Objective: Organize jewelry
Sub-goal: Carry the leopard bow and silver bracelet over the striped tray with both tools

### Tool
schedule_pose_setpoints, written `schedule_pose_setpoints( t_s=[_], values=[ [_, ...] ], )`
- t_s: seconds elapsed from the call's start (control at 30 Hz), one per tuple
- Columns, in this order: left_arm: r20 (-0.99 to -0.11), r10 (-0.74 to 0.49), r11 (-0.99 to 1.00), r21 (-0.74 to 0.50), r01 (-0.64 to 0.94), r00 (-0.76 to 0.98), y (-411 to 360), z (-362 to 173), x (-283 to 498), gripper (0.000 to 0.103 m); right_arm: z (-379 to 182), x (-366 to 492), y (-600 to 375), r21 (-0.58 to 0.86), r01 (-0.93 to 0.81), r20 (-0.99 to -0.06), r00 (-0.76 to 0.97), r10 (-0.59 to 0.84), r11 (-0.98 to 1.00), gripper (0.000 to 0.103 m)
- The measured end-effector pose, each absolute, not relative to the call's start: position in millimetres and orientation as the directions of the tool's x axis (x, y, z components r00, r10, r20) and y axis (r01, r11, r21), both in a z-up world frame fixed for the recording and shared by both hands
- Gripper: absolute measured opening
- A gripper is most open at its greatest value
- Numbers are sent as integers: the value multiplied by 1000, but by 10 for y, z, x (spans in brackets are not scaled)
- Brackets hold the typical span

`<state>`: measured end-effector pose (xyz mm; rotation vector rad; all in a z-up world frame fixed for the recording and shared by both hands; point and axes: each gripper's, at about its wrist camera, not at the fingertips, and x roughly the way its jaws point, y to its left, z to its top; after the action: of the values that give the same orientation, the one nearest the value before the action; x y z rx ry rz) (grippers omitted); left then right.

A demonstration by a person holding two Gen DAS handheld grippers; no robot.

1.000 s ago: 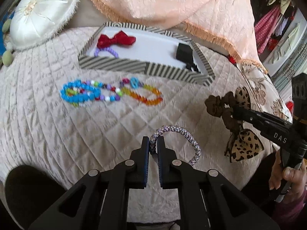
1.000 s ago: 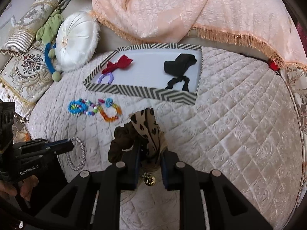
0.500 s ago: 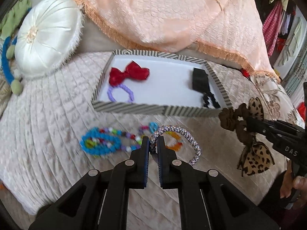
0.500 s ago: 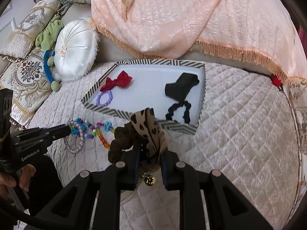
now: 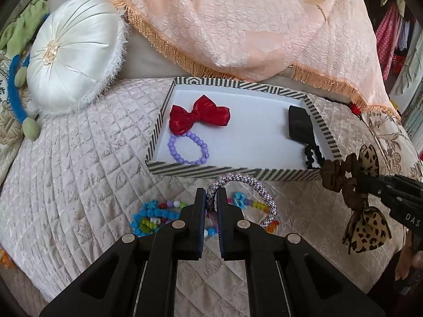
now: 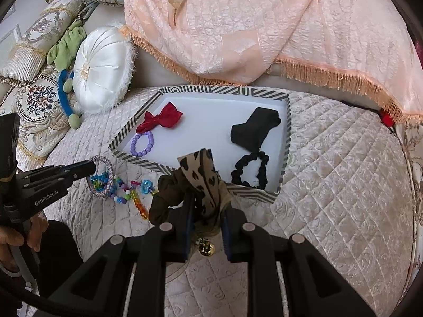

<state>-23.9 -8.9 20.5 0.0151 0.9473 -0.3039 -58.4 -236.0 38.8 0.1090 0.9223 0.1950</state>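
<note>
Closest in, the left gripper is squeezed shut on a silver-and-purple woven bracelet, which hangs out in front, just short of the striped tray. The right gripper pinches a leopard-print bow scrunchie, with a little gold bell dangling below. Under both lies a string of bright colored beads on the quilted bedspread. Farther off, the tray already holds a red bow, a purple bead bracelet, a black scrunchie and a black folded thing, maybe a hair band. The bracelet is held only by a small bit, so it could slip and fall short of the tray. The floppy scrunchie could catch on the tray's wall. A second ago both grippers were farther back from the tray; now they are close to its near edge.
</note>
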Motion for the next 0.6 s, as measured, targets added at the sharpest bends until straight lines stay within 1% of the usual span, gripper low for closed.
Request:
schedule_pose_setpoints(
  t_s=[0.2,0.6],
  values=[
    [-796,-270,957,-161,242,541,23,240,-5,0,365,-465,-2354,174,-125,-785,581,214,977,18],
    [-805,-280,954,-175,241,523,-11,230,489,0,369,63,-2350,175,-125,-787,578,215,977,18]
  ],
)
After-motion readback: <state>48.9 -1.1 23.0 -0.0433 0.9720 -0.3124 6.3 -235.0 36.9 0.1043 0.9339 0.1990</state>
